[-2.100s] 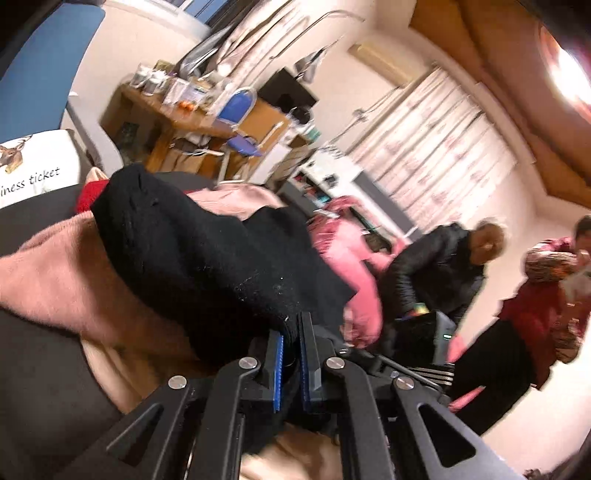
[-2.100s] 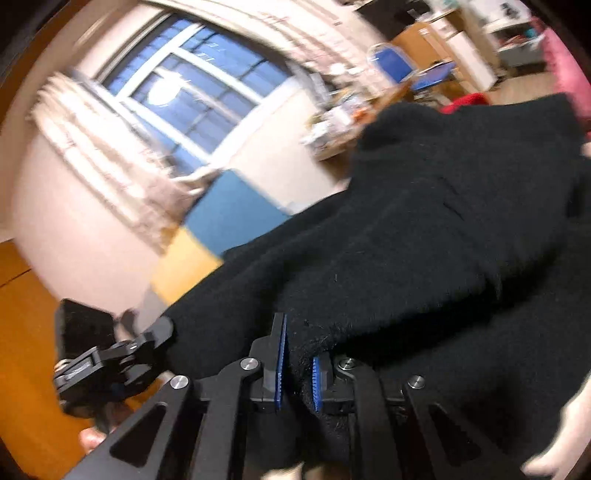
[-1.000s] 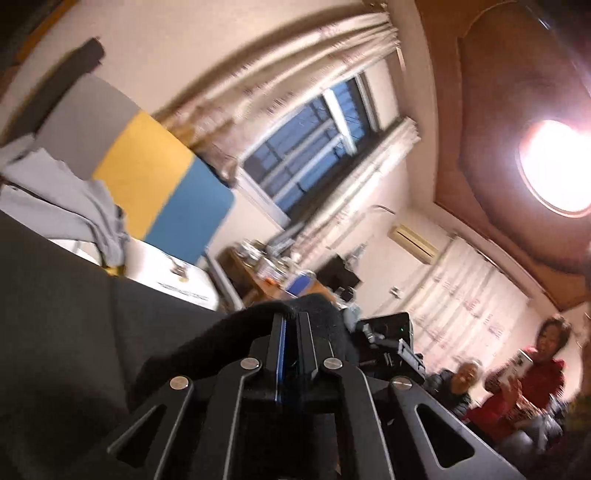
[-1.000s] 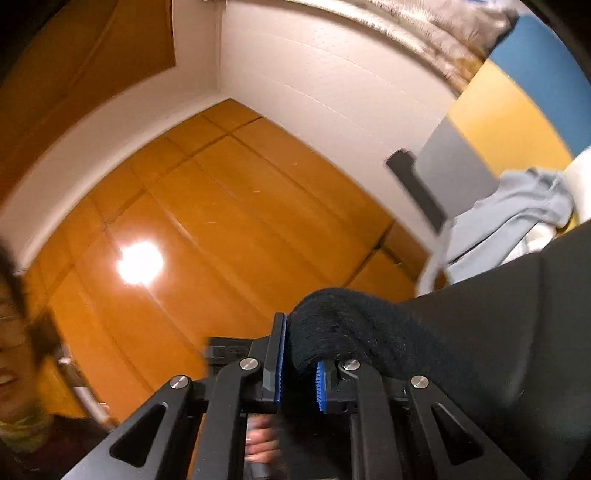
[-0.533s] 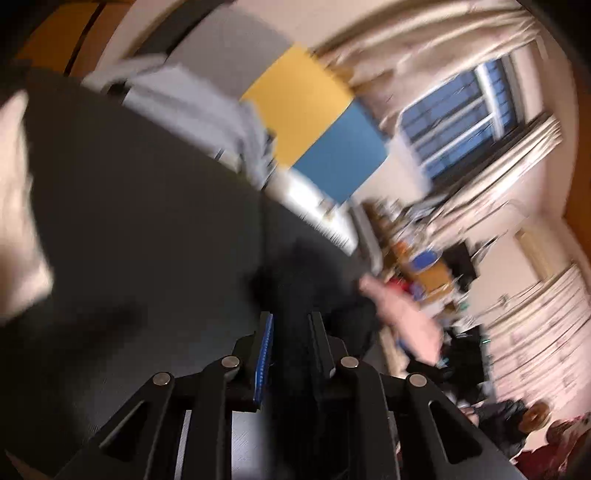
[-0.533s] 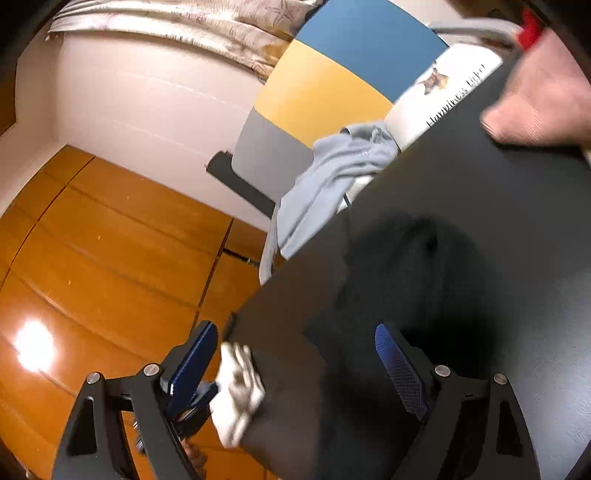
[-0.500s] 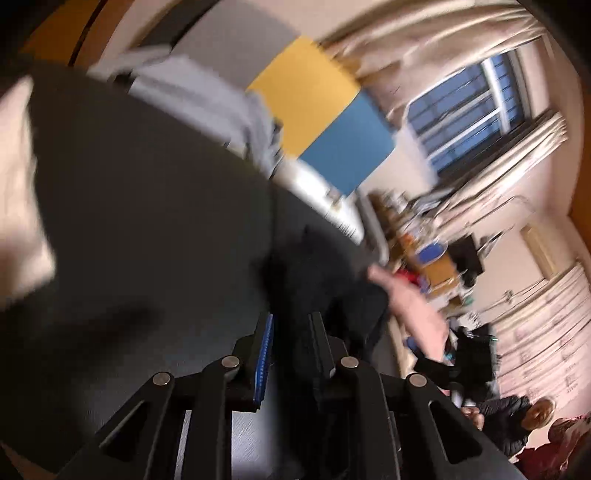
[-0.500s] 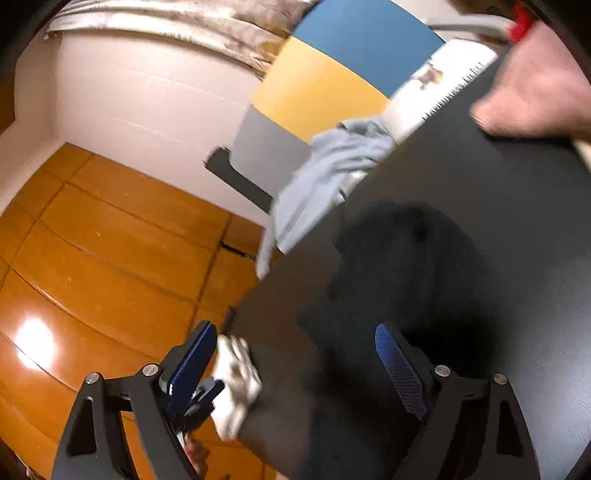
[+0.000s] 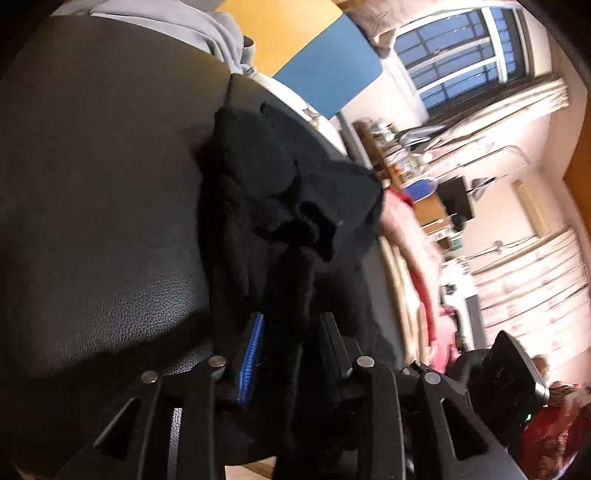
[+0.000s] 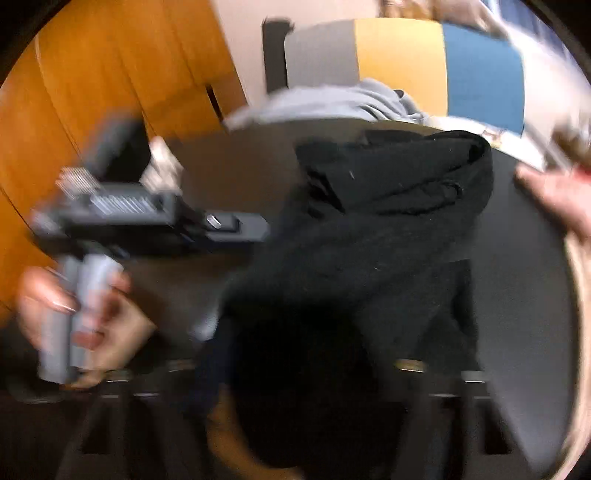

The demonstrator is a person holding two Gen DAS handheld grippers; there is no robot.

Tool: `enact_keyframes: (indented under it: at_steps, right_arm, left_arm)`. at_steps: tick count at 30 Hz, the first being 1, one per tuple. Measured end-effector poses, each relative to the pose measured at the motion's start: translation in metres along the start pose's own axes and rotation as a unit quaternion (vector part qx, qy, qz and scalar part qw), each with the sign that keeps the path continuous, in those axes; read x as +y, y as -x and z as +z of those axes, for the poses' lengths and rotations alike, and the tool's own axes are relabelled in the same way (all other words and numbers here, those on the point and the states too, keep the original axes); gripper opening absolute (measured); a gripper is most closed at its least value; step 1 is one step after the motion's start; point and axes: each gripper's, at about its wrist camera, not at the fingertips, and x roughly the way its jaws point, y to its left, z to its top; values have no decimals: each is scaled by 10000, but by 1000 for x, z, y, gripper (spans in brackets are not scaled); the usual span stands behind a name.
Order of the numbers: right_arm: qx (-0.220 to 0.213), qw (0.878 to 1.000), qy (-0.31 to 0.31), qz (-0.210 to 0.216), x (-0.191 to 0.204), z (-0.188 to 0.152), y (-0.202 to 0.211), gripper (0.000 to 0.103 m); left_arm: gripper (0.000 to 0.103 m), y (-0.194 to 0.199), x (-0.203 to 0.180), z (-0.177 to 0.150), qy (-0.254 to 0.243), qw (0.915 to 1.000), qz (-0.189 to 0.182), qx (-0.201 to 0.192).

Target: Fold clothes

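Note:
A black fleece garment (image 9: 280,192) lies crumpled on a dark leather surface (image 9: 92,184). In the left wrist view my left gripper (image 9: 291,350) has its jaws slightly parted, with a strip of the black cloth running between them. In the right wrist view the garment (image 10: 388,221) lies heaped in front and drapes over my right gripper (image 10: 306,369), hiding the fingers; the view is blurred. My left gripper body (image 10: 147,218) and the hand holding it show at the left of the right wrist view.
A grey garment (image 9: 177,22) lies at the far edge of the leather surface; it also shows in the right wrist view (image 10: 332,99). A pink garment (image 9: 406,236) lies to the right. A yellow and blue panel (image 10: 443,62) stands behind. People stand at the far right (image 9: 554,424).
The black garment has come down from the air onto the leather surface. The right gripper opened about half a second ago. The left jaws have parted a little and both grippers have swung down.

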Motion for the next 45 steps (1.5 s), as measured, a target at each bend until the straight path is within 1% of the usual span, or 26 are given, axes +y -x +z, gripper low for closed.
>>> enact_keyframes:
  at_steps: [3, 4, 5, 6, 8, 11, 13, 14, 18, 19, 20, 23, 25, 27, 28, 29, 31, 34, 35, 36, 37, 39, 40, 42, 44, 45]
  right_arm:
    - [102, 9998, 66, -154, -10, -1, -8, 25]
    - [12, 9999, -79, -98, -19, 3, 2, 18]
    - [-132, 9996, -233, -48, -31, 4, 13, 17]
    - [-328, 9987, -369, -129, -49, 0, 28, 16]
    - [-722, 9920, -710, -753, -85, 8, 58, 0]
    - [-1082, 9660, -1773, -1537, -166, -2, 97, 0]
    - [-981, 9451, -2346, -2050, -206, -24, 117, 1]
    - [-954, 9376, -2537, -2180, -218, -34, 124, 6]
    - [-1042, 9536, -2375, -1527, -200, -53, 128, 10]
    - [-938, 9636, -2145, -1293, -183, -52, 118, 22]
    - [-837, 9722, -1906, -1071, -166, -50, 107, 40]
    - [-556, 9906, -1129, -535, -117, -39, 69, 71]
    - [-330, 9959, -700, -471, -94, -31, 43, 73]
    - [-41, 9980, -290, -556, -76, -27, 17, 64]
    - [44, 9979, -179, -625, -74, -26, 8, 37]
    - [99, 9978, -122, -651, -73, -25, 3, 23]
    - [34, 9983, -270, -513, -77, -16, 9, 17]
    - [-585, 9926, -930, -510, -105, -6, 53, 14]
    - [-762, 9874, -1253, -603, -123, -9, 69, 12]
    - [-938, 9806, -1573, -694, -142, -13, 86, 12]
    - [-1051, 9732, -1852, -866, -161, -18, 99, 7]
    - [-816, 9581, -2270, -1547, -197, -42, 108, 5]
    - [-602, 9515, -2457, -1752, -212, -57, 110, 5]
    - [-475, 9506, -2330, -1993, -220, -71, 114, 5]
    - [-395, 9536, -1985, -2228, -211, -67, 103, 9]
    - [-523, 9603, -1790, -2077, -201, -60, 100, 9]
  left_arm:
    - [32, -18, 4, 1, -78, 9992, 277, 268]
    - [24, -23, 5, 0, -138, 9985, 404, 329]
    - [17, -23, 7, 0, -145, 9983, 461, 316]
    - [15, -23, 9, 0, -144, 9982, 508, 292]
    - [11, -22, 12, 1, -118, 9980, 577, 228]
    - [8, -21, 13, 2, -132, 9977, 613, 244]
    - [11, -15, 12, 0, -99, 9987, 466, 192]
    - [19, -12, 12, -1, -86, 9993, 333, 149]
    - [26, -11, 8, -5, -83, 9999, 83, 97]
    - [28, -11, 6, -5, -87, 9999, 48, 96]
    - [30, -11, 5, -5, -140, 9999, 49, 69]
    - [35, -13, -2, -2, -385, 9991, 181, 12]
    - [35, -21, -5, 1, -487, 9983, 325, 69]
    - [31, -29, -7, 2, -638, 9968, 473, 89]
    - [18, -30, -8, 2, -734, 9959, 533, 47]
    - [7, -31, -6, 6, -698, 9961, 536, 23]
    - [7, -32, 0, 13, -586, 9969, 527, -20]
    - [6, -22, 13, 23, -386, 9976, 515, -272]
    - [2, -14, 17, 27, -379, 9970, 528, -409]
    - [2, -6, 20, 30, -382, 9963, 543, -549]
    - [2, 2, 24, 34, -385, 9953, 557, -689]
    - [2, 8, 27, 27, -378, 9952, 573, -693]
    - [2, 10, 29, 24, -374, 9953, 581, -685]
    - [2, 15, 31, 16, -367, 9953, 596, -669]
    - [3, 19, 34, 9, -359, 9953, 611, -654]
    - [6, 22, 36, 5, -355, 9954, 618, -646]
